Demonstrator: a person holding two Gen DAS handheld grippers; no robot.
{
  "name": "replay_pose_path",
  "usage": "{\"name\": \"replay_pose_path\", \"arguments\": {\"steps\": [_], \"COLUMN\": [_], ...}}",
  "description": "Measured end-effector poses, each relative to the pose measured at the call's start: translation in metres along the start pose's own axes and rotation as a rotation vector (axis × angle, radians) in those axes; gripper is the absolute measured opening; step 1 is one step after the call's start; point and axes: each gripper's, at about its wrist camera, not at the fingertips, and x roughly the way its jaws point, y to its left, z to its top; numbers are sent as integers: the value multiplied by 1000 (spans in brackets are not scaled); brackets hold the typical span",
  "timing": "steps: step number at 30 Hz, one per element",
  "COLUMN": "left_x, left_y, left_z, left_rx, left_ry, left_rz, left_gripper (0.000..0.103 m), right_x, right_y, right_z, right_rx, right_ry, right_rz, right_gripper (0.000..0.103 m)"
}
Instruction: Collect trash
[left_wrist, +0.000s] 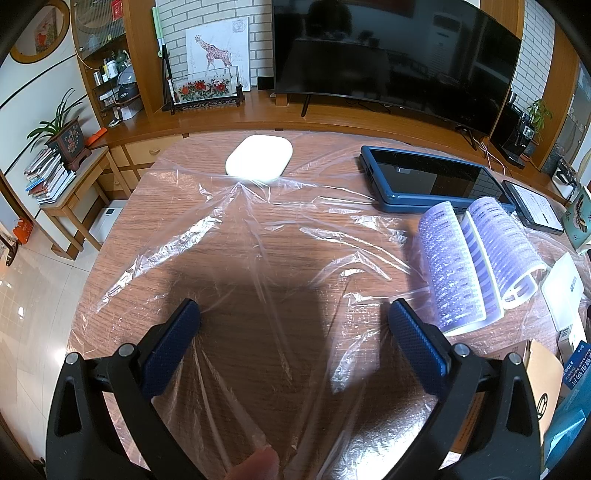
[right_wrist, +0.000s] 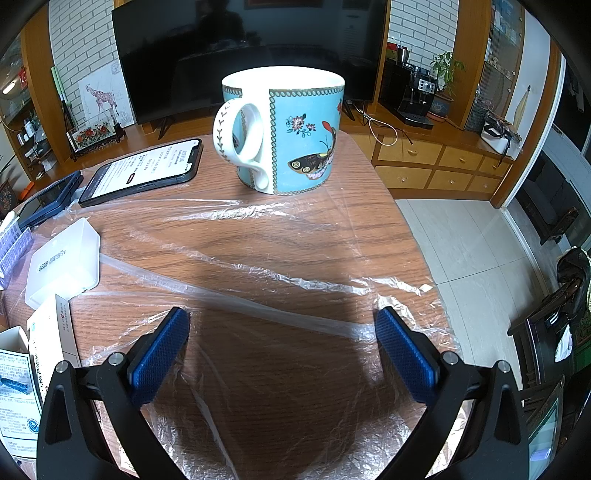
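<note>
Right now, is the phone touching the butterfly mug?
Apart. The right wrist view shows bare table between the phone and the butterfly mug.

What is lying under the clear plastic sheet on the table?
Through the clear plastic sheet only the wooden table shows. The white pad and mug rest on the sheet's far edges. No trash shows beneath it, though glare and wrinkles obscure some spots.

Bright, even indoor light; glare streaks the crinkled clear plastic sheet (left_wrist: 258, 236) on the brown wooden counter (right_wrist: 295, 221). Near tool shadows fall soft. Fisheye edges bend and darken.
</note>
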Motion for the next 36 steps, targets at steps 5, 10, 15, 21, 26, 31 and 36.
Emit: {"name": "replay_pose_path", "arguments": {"steps": [5,10,15,21,26,31,36], "left_x": [0,0,0,0,-5,-43,-94], "left_y": [0,0,0,0,10,29,38], "left_z": [0,0,0,0,2,7,-3], "left_rx": [0,0,0,8,2,-20,-20], "left_ry": [0,0,0,-1,-4,-60,-111], "left_rz": [0,0,0,-4,-30,-50,-126], "left_gripper": [102,102,102,102,101,101,101], "right_x": [0,0,0,0,0,0,0], "right_y": [0,0,0,0,1,0,1], "right_z": [0,0,0,0,0,0,0], "right_rx": [0,0,0,0,0,0,0], "right_ry": [0,0,0,0,0,0,0], "right_rz": [0,0,0,0,0,0,0], "right_gripper": [99,99,99,99,99,99,99]}}
